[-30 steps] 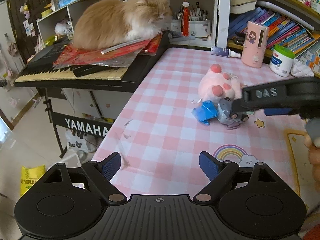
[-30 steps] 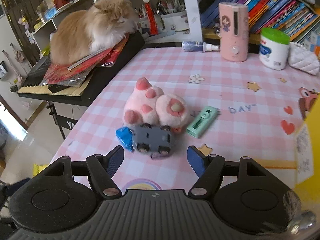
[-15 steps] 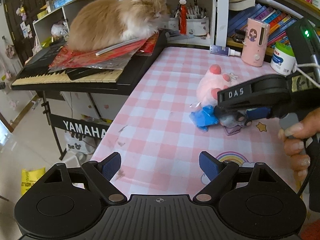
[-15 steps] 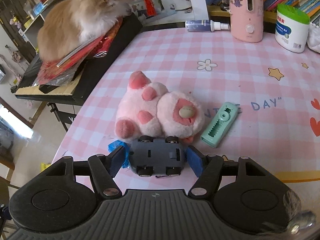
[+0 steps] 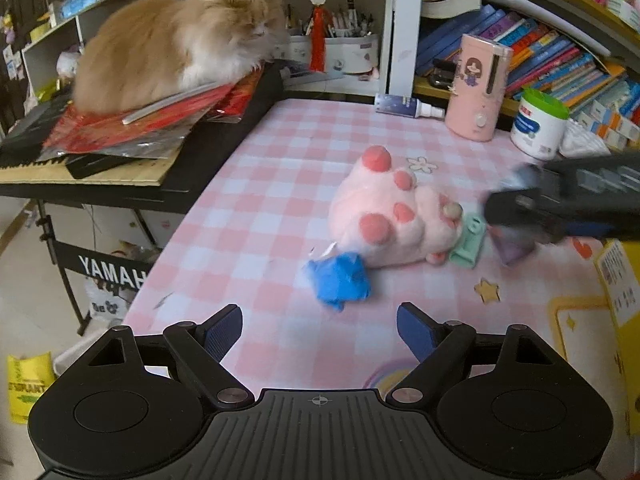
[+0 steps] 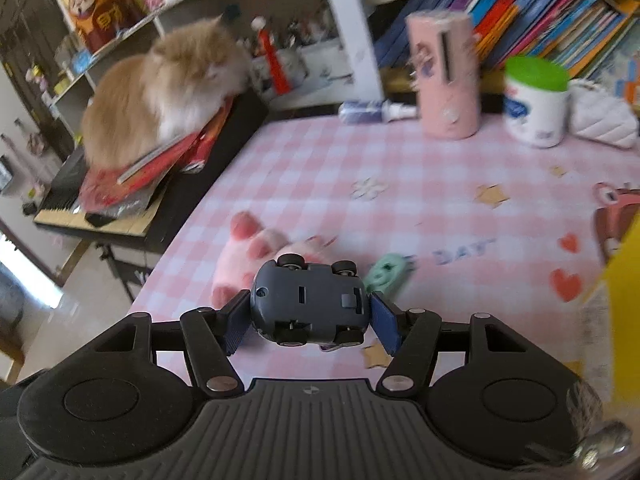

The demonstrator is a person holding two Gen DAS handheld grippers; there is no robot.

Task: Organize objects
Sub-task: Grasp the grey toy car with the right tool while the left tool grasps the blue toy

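Above the checked table (image 6: 440,168), the right gripper (image 6: 310,316) clamps a toy car (image 6: 310,300).

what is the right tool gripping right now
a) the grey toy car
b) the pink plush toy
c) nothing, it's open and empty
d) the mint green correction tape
a: in the right wrist view the right tool has its two blue pads pressed against the sides of the grey toy car, which is lifted with its underside and wheels showing, while the pink plush toy lies on the table behind it.
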